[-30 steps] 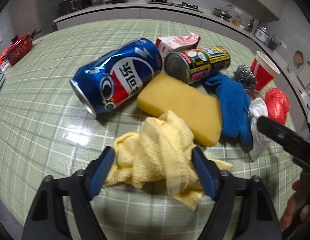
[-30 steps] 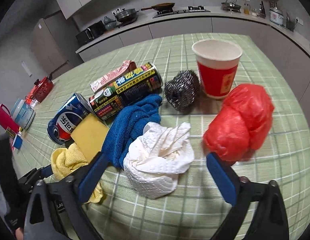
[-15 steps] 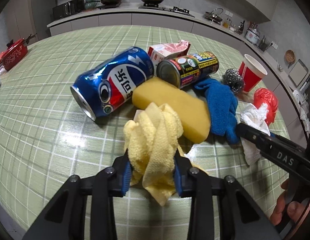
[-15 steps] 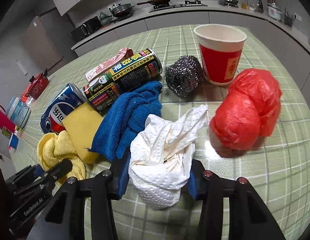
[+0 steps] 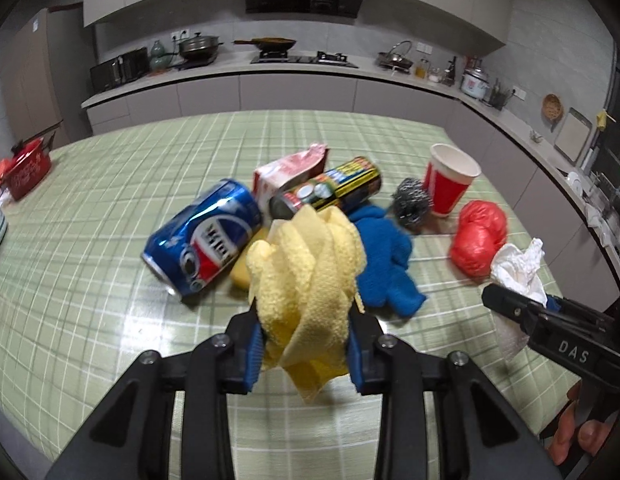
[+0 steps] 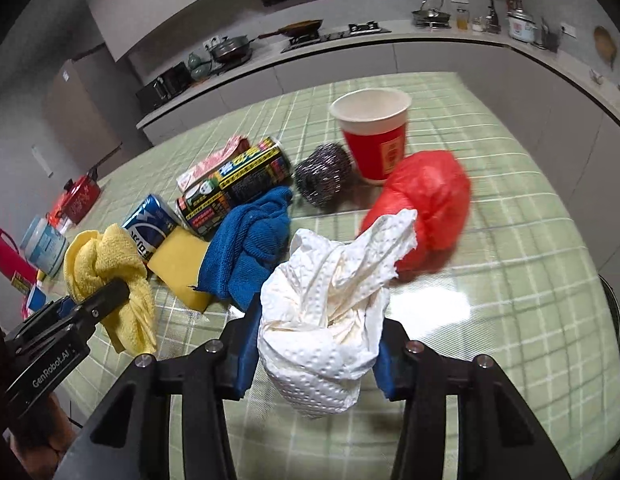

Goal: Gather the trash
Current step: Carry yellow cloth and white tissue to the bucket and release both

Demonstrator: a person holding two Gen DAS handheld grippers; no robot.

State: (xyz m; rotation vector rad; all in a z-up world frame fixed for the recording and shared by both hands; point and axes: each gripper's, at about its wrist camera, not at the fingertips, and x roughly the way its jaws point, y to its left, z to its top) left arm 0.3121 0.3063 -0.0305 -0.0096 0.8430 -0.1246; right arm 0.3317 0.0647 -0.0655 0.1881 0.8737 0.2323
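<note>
The left gripper (image 5: pixel 305 344) points steeply down toward the green checked bench (image 5: pixel 109 248). Its jaws are clenched on a crumpled yellow terry cloth (image 5: pixel 310 276), the blue pads pressing it from both sides; the cloth bulges above them, a corner hangs below, and it looks clear of the bench. In the right wrist view the same cloth (image 6: pixel 109 272) shows pinched in the black jaws at the left edge.

The right gripper (image 6: pixel 316 354) is tilted down at much the same slope. Its jaws are closed partway on a wad of white embossed paper towel (image 6: pixel 326 320), which fills the gap between the blue pads, with one torn flap sticking up toward the back. The left wrist view shows this gripper from the side at the right edge, the white wad (image 5: pixel 518 268) standing out of its jaws, with a few fingers (image 5: pixel 574 432) of the person below its handle.

On the bench beyond both grippers lies the rest of the clutter: a blue soda can (image 5: pixel 205 236) on its side, a yellow rectangular sponge (image 6: pixel 181 268) just beside it, a black-and-yellow printed tin (image 5: pixel 330 192) lying down, a pink-and-white carton (image 5: pixel 289 168) behind that, a rumpled blue cloth (image 5: pixel 386 260), a steel wool scourer (image 5: pixel 410 204), an upright red paper cup (image 5: pixel 450 180) and a bunched red plastic bag (image 5: pixel 478 236).
</note>
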